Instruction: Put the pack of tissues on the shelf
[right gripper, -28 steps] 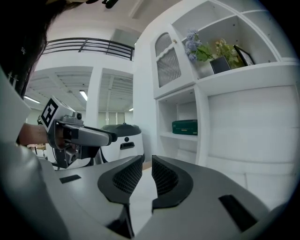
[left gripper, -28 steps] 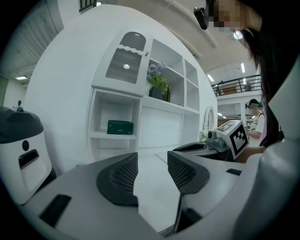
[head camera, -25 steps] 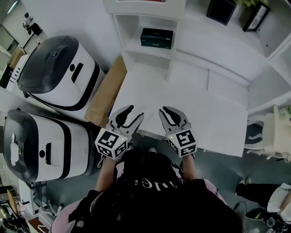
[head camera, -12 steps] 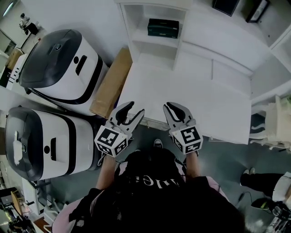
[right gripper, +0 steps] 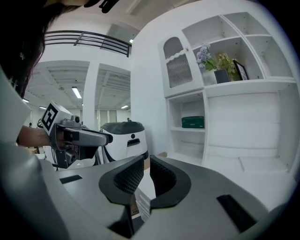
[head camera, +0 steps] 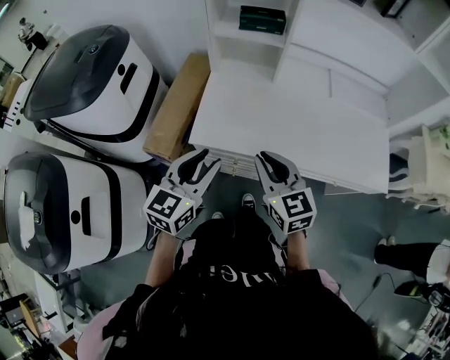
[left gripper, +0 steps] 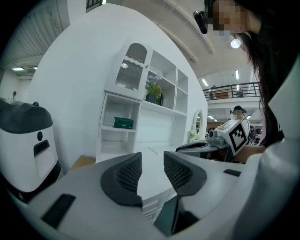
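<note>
A dark green rectangular pack of tissues (head camera: pixel 263 19) lies in the white shelf unit (head camera: pixel 226 39) at the white surface's (head camera: pixel 309 119) far end. At its near edge the left claw (head camera: pixel 209 157) and right claw (head camera: pixel 269 158) hover empty, jaws just closing, the right's nearly together

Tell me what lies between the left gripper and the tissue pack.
Only bare white desk top, in the head view, up to the shelf holding the tissue pack. The left gripper, jaws empty, has just been closing partway.

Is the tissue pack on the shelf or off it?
On the shelf: the green pack lies flat on a board of the white unit.
</note>
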Available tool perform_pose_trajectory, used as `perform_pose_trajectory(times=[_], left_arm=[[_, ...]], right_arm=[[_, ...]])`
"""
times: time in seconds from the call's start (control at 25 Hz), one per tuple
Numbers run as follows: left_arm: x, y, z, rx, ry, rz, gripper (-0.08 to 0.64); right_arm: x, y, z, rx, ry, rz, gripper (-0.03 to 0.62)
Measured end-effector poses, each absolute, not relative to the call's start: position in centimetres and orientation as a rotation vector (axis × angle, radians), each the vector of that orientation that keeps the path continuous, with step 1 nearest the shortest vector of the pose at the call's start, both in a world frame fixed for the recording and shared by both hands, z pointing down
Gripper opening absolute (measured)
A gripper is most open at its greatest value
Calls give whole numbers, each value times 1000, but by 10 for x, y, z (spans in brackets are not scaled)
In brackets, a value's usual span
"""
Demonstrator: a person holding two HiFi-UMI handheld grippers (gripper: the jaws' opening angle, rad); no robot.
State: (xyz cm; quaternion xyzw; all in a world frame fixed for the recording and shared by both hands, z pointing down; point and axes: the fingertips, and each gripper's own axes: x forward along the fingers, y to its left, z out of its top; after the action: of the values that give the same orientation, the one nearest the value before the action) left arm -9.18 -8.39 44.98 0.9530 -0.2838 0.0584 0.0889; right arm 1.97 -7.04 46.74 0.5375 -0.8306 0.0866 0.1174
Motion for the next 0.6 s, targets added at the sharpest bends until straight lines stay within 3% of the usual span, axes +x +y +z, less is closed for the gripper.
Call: perform_pose_trajectory(times=[0.6], left_arm=[[-125, -46, 452, 2893, -738, 149, 35]], right_arm=[[-16, -25, 463, 1657, -2353, 217, 64]])
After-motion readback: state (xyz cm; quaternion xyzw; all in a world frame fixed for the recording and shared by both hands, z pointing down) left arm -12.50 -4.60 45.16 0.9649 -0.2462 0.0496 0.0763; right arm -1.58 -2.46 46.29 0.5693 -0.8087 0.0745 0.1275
